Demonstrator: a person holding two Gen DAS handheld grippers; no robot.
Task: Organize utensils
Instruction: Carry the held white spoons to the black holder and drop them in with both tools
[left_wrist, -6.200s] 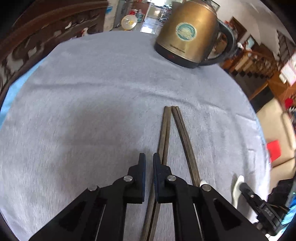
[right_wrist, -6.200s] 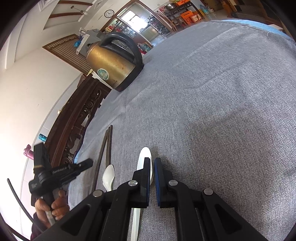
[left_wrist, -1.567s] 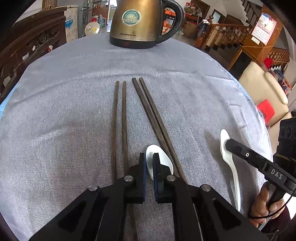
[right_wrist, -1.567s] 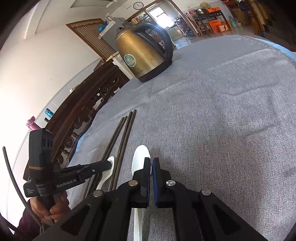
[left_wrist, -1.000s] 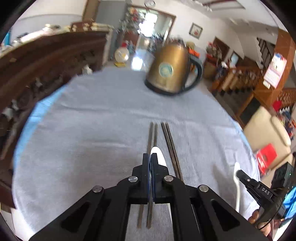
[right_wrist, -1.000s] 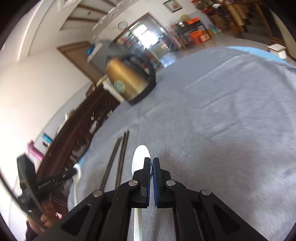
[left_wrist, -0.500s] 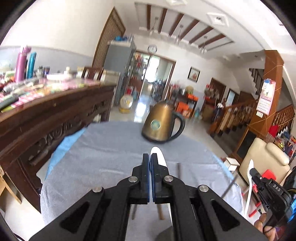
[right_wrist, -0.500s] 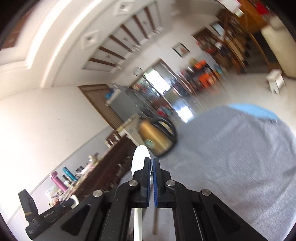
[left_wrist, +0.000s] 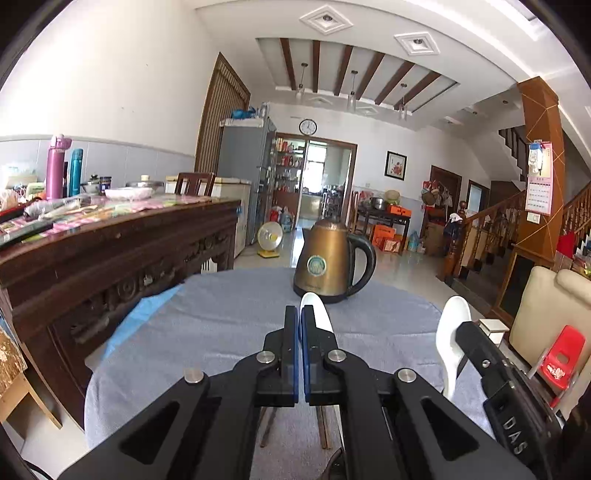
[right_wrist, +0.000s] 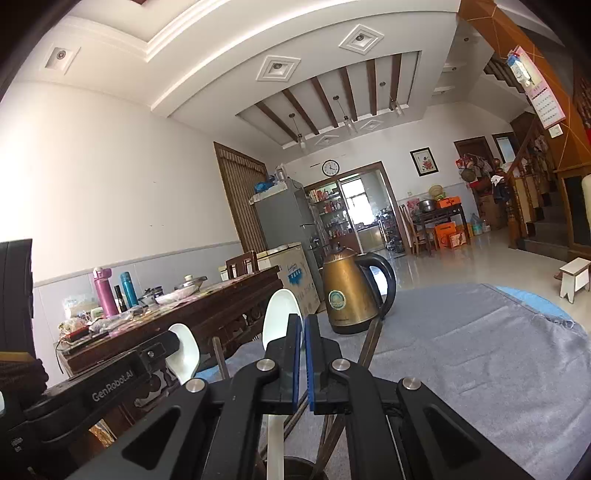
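While lifted, both grip spoons (left_wrist: 316, 308)

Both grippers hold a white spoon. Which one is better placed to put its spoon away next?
Probably the right gripper: its spoon handle hangs just above a dark container rim where the chopsticks lean.

Both spoons white (left_wrist: 451, 328) (left_wrist: 316, 310); grippers black w/ blue pads, left (left_wrist: 299, 314) & right (right_wrist: 304, 323). Tablecloth (left_wrist: 221, 321) plain grey over a light-blue layer; kettle (left_wrist: 327, 258) bronze-gold w/ black handle & base, round green/white badge. Sideboard (left_wrist: 110, 254) dark carved brown wood; bottles on it pink (left_wrist: 54, 168) & teal (left_wrist: 75, 171).
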